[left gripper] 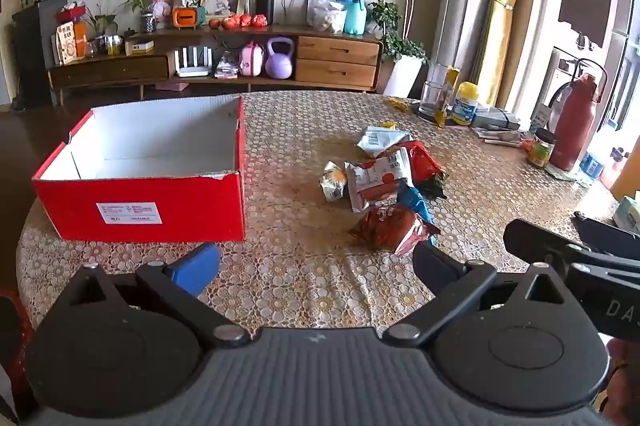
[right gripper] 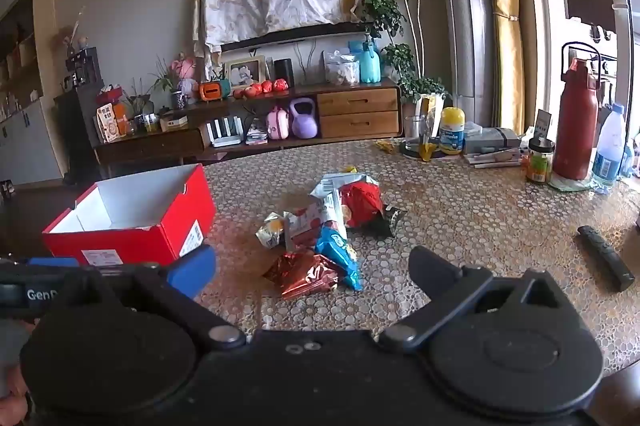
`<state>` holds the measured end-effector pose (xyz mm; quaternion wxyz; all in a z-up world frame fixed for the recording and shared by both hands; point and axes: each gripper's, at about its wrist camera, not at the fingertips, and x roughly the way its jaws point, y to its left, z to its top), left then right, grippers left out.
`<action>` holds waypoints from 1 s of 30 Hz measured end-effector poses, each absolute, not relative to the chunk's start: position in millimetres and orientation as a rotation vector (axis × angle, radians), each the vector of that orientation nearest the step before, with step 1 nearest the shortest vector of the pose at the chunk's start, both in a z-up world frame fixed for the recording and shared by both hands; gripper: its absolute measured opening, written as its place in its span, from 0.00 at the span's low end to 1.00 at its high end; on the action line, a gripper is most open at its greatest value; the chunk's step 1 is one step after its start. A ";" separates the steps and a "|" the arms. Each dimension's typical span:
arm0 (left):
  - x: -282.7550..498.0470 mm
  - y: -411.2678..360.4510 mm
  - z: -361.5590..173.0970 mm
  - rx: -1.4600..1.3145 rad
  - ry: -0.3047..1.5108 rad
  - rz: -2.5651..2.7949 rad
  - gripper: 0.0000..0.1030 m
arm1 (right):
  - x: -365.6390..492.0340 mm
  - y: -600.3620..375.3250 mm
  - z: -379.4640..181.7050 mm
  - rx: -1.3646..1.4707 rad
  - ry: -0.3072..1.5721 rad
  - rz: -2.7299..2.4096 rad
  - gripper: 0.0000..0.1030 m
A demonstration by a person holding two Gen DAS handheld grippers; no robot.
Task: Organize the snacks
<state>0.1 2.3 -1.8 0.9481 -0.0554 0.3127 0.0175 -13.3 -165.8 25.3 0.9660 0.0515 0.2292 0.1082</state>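
Both grippers hang above the near edge of a round table (left gripper: pixel 304 130) covered in a lace-patterned cloth. The left gripper (left gripper: pixel 316 262) has its jaws spread wide with nothing between them; the right gripper (right gripper: pixel 312 266) is likewise wide and empty, and its body intrudes at the right edge of the left wrist view, cut off by the frame. A red box (left gripper: pixel 140 202) with a white interior stands open on the left side of the table; its floor is only partly visible past the near wall, and what shows is bare. The snack packets (left gripper: pixel 384 182) lie in a loose heap right of the box and well apart from it, overlapping so that a count cannot be made; a dark red foil packet (right gripper: pixel 308 274) is nearest, with a blue packet (right gripper: pixel 340 254) just beside it. Printing on the wrappers is illegible. At the far right stand a red flask (right gripper: pixel 576 122), a water bottle (right gripper: pixel 610 146) and a small jar (right gripper: pixel 540 162). A dark stick-shaped object (right gripper: pixel 606 258), not identifiable, lies near right.
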 end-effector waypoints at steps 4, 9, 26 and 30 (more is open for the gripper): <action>2.0 1.1 -2.7 -0.129 0.667 0.012 1.00 | -14.6 -164.5 23.8 0.106 0.462 0.226 1.00; -2.0 2.1 0.5 -0.144 0.653 0.007 1.00 | -15.8 -167.6 30.4 0.107 0.454 0.223 1.00; -10.5 5.1 5.7 -0.139 0.595 0.021 1.00 | -22.0 -160.5 30.6 0.117 0.429 0.223 1.00; -13.0 8.1 8.2 -0.147 0.569 0.038 1.00 | -23.7 -159.5 31.8 0.092 0.411 0.227 1.00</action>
